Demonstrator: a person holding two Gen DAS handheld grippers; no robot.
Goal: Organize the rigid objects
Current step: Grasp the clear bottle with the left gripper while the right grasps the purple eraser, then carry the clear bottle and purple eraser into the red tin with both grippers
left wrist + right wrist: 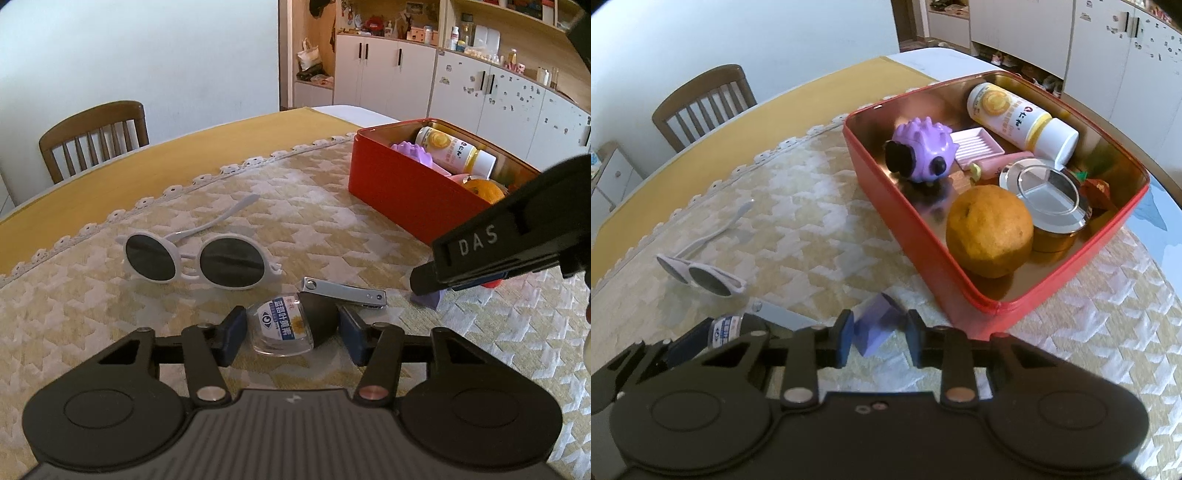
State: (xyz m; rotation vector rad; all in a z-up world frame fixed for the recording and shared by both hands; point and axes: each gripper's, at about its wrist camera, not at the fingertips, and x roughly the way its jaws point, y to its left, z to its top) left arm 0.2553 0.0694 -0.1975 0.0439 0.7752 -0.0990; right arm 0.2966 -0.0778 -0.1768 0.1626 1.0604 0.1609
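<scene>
A small clear bottle [284, 325] with a blue-and-white label and a dark cap lies on its side on the counter [332, 236], between the blue-padded fingers [232, 341] of the left gripper [291, 339]; the pads sit against its two ends, clamped on it. Just beyond it lies a metal nail clipper [345, 293], and farther back white sunglasses [199, 258] with round dark lenses rest on the patterned cloth. The right gripper [877, 341] has its fingers [844, 343] closed in on a purple block [875, 326] standing on the cloth; both pads appear to meet its sides, though the picture is blurred there. The red tin [923, 236] stands just beyond that block, near the counter's far edge. The right wrist view looks down into the tin: a purple spiky toy [921, 155], a pink ridged dish [977, 146], a yellow-and-white bottle [1019, 118] on its side, an orange [990, 230] and a gold jar with a clear lid [1049, 201]. The left wrist view shows only the tops of those contents, but gives the clipper and the sunglasses in full, plus a wooden chair [96, 136] and white cabinets [461, 85] behind.
</scene>
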